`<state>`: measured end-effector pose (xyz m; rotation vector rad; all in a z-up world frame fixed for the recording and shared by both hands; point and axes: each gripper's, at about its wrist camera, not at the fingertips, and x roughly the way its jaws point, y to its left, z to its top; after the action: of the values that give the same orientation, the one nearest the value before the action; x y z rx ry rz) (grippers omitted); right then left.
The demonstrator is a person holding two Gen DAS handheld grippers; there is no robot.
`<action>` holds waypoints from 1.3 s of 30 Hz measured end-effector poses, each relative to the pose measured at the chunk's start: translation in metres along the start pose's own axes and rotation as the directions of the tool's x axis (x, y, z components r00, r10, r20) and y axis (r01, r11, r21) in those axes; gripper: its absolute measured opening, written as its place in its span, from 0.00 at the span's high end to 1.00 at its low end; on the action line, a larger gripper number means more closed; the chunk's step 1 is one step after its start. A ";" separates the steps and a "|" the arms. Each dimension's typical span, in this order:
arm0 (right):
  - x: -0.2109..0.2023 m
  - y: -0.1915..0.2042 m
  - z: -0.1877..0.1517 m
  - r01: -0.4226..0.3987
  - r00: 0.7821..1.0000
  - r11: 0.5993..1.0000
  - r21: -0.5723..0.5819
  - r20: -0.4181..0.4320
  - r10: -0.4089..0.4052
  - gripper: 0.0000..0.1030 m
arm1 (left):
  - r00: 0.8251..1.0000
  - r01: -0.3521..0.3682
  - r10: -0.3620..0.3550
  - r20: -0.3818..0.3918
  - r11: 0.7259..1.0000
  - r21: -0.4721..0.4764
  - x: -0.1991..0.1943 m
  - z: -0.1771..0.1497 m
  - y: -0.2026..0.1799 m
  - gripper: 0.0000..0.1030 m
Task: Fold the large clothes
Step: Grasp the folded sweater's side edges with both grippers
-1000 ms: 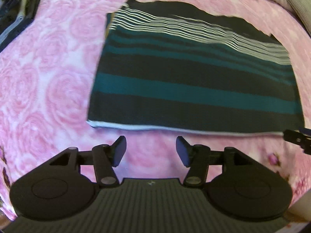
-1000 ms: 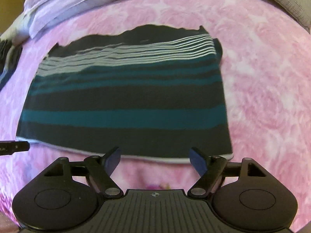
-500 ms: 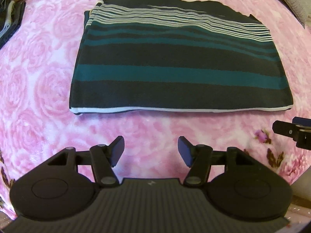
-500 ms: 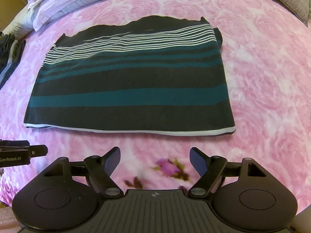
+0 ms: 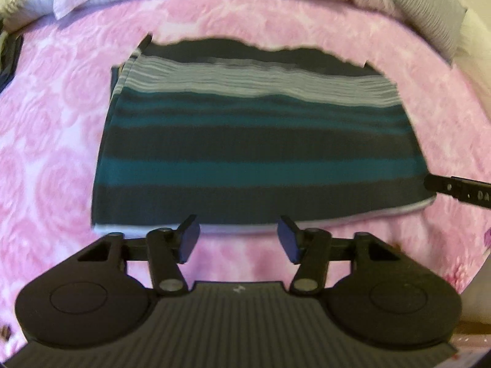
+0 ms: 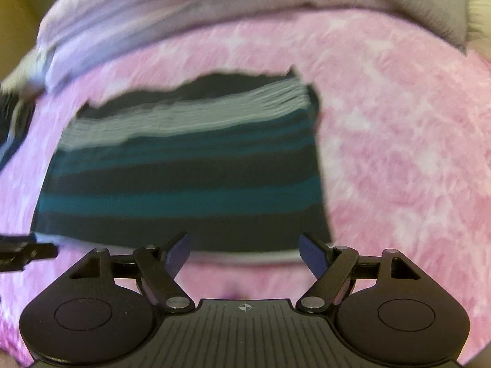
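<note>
A folded garment [image 5: 257,141] with black, teal and white stripes lies flat on the pink rose blanket [image 5: 55,153]. Its white-edged near hem runs just beyond my left gripper [image 5: 239,240]. The left jaws are closing, with only blanket and the hem's edge between the tips and nothing pressed. In the right wrist view the same garment [image 6: 184,184] is blurred. There my right gripper [image 6: 245,253] stands open over the hem near the garment's right corner. Each gripper's tip shows at the edge of the other's view: the right gripper [image 5: 457,191] and the left gripper [image 6: 24,250].
Lilac folded bedding [image 6: 153,15] and a grey pillow [image 6: 423,3] lie along the far side of the bed. A dark item [image 5: 9,58] sits at the left edge. Pink blanket surrounds the garment on all sides.
Half a second ago both grippers stood back from the near hem. Both have now come forward to it, and the views are blurred. The left jaws stand slightly narrower.
</note>
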<state>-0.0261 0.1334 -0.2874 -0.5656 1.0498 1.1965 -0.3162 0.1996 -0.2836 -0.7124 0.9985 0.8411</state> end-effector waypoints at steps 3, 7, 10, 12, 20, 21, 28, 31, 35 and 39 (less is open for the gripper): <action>0.010 -0.034 0.009 -0.016 0.995 0.998 0.054 0.104 0.010 0.27 | 0.998 -0.007 0.007 0.054 1.000 0.004 0.010 0.013 0.007 0.58; 0.042 -0.080 0.024 -0.123 0.984 0.976 0.182 0.151 0.096 0.27 | 0.995 -0.014 0.016 0.101 1.000 -0.014 0.027 0.033 0.020 0.60; 0.070 -0.101 0.035 -0.237 0.968 0.936 0.261 0.143 0.205 0.27 | 0.994 0.010 -0.005 0.110 0.999 -0.043 0.043 0.046 0.032 0.61; 0.088 -0.111 0.038 -0.290 0.955 0.907 0.306 0.151 0.255 0.27 | 0.994 0.039 -0.031 0.100 0.996 -0.085 0.053 0.055 0.040 0.63; 0.129 -0.133 0.046 -0.455 0.890 0.794 0.403 0.191 0.414 0.36 | 0.992 0.115 -0.110 0.066 0.990 -0.079 0.077 0.072 0.041 0.63; 0.132 -0.134 0.047 -0.468 0.884 0.788 0.400 0.190 0.428 0.37 | 0.994 0.104 -0.100 0.045 0.991 -0.089 0.084 0.073 0.041 0.64; 0.138 -0.152 0.040 -0.526 0.846 0.753 0.394 0.153 0.511 0.57 | 0.995 0.094 -0.093 0.020 0.990 -0.109 0.100 0.073 0.045 0.65; 0.139 -0.150 0.042 -0.520 0.849 0.755 0.401 0.141 0.510 0.57 | 0.995 0.098 -0.096 0.026 0.990 -0.097 0.103 0.073 0.047 0.65; 0.138 -0.133 0.050 -0.439 0.894 0.818 0.372 0.092 0.439 0.76 | 0.992 0.125 -0.122 0.039 0.988 -0.090 0.104 0.074 0.051 0.65; 0.124 -0.102 0.065 -0.273 0.958 0.899 0.344 0.010 0.287 0.85 | 0.985 0.171 -0.166 0.050 0.980 -0.104 0.097 0.075 0.065 0.73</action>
<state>0.0935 0.2137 -0.3842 -0.1685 1.3747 1.2159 -0.3116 0.3199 -0.3524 -0.8570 0.8475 0.7625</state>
